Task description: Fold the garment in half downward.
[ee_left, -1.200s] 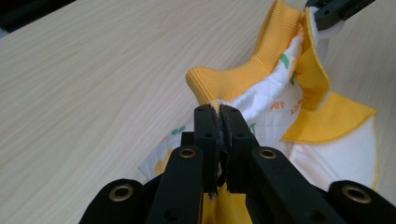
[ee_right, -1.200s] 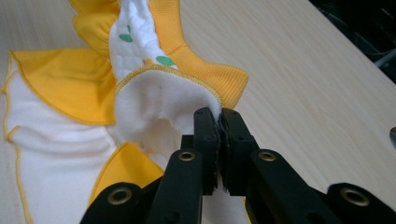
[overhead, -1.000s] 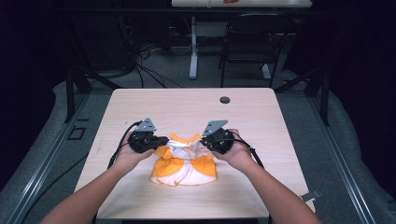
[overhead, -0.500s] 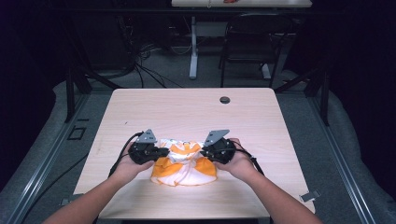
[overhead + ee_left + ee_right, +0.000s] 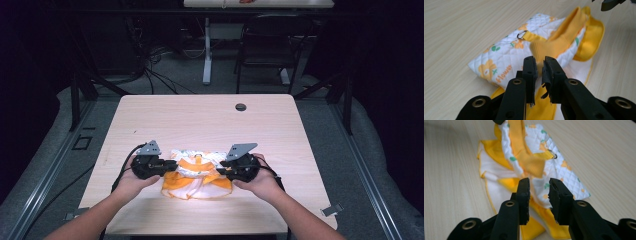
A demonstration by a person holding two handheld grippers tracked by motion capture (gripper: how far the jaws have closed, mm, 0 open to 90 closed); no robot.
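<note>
Left tongs (image 5: pixel 172 165): sat at the left edge of the garment in the high view, held in the person's left hand (image 5: pixel 131 182). In the left gripper view (image 5: pixel 539 68) the jaws were nearly together, with a bit of the yellow ribbed band (image 5: pixel 560 37) pinched in the narrow gap between them.

Right tongs (image 5: pixel 221 171): at the garment's right edge, in the right hand (image 5: pixel 260 182). In the right gripper view (image 5: pixel 539 191) the jaws were spread a little, with cloth showing in the gap, and honestly I couldn't tell if the pads actually touched it.

Garment (image 5: pixel 197 172): small white quilted piece with orange flower print and yellow trim, lying crumpled on the near half of the bench (image 5: pixel 200 120), right between the two tongs. Yellow lining spilled out toward the person.

Ring (image 5: pixel 522 34): a little metal D-ring on a yellow strap, resting on the quilted top, also seen in the right gripper view (image 5: pixel 552 153).

Print: the word "flower" in orange near the quilted edge closest to the left tongs.

Bench: light wood, with a dark round grommet (image 5: pixel 240 107) near its far edge, well away from the garment.

Cables (image 5: pixel 122 167): black, trailing off the left tongs toward the person.
</note>
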